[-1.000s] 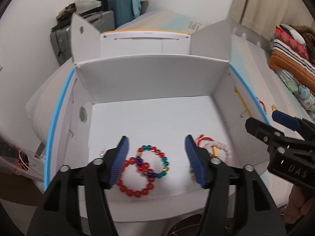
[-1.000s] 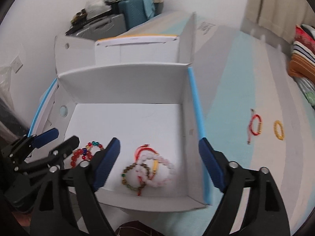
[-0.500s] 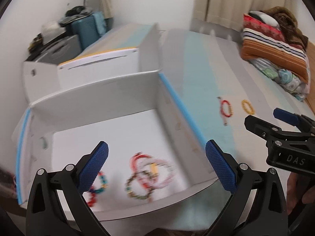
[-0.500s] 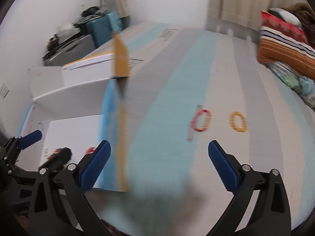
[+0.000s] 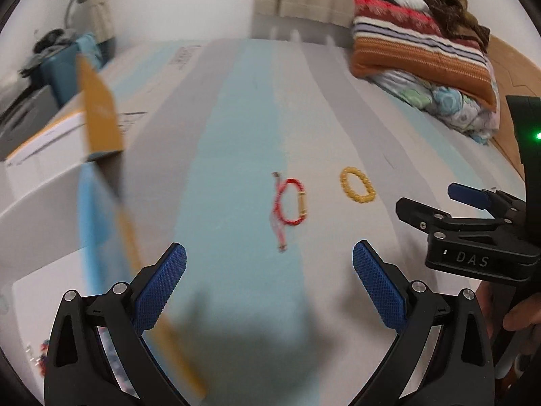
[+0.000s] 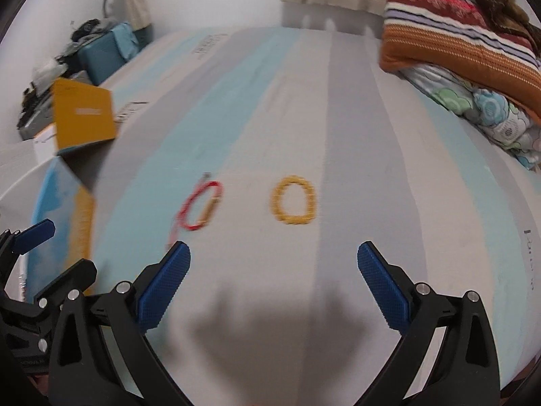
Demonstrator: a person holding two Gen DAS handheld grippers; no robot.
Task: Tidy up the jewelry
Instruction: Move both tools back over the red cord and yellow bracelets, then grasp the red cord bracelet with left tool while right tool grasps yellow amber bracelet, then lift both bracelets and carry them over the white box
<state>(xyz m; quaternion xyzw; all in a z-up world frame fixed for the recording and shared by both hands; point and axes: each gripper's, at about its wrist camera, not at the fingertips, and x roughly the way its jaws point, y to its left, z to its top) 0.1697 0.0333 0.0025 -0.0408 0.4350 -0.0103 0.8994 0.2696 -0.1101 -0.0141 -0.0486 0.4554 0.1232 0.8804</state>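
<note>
Both the left gripper (image 5: 269, 257) and the right gripper (image 6: 274, 257) gape wide, holding nothing. On the striped bed (image 6: 355, 108) ahead lie a red bracelet (image 6: 201, 209) and, beside it, a yellow bracelet (image 6: 293, 200), apart.

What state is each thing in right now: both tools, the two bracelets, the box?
left tool: open, empty
right tool: open, empty
red cord bracelet: flat on the bed cover, untouched
yellow bead bracelet: flat on the bed cover, beside the red one, apart from it
white cardboard box: open, flap up, at the left edge
</note>
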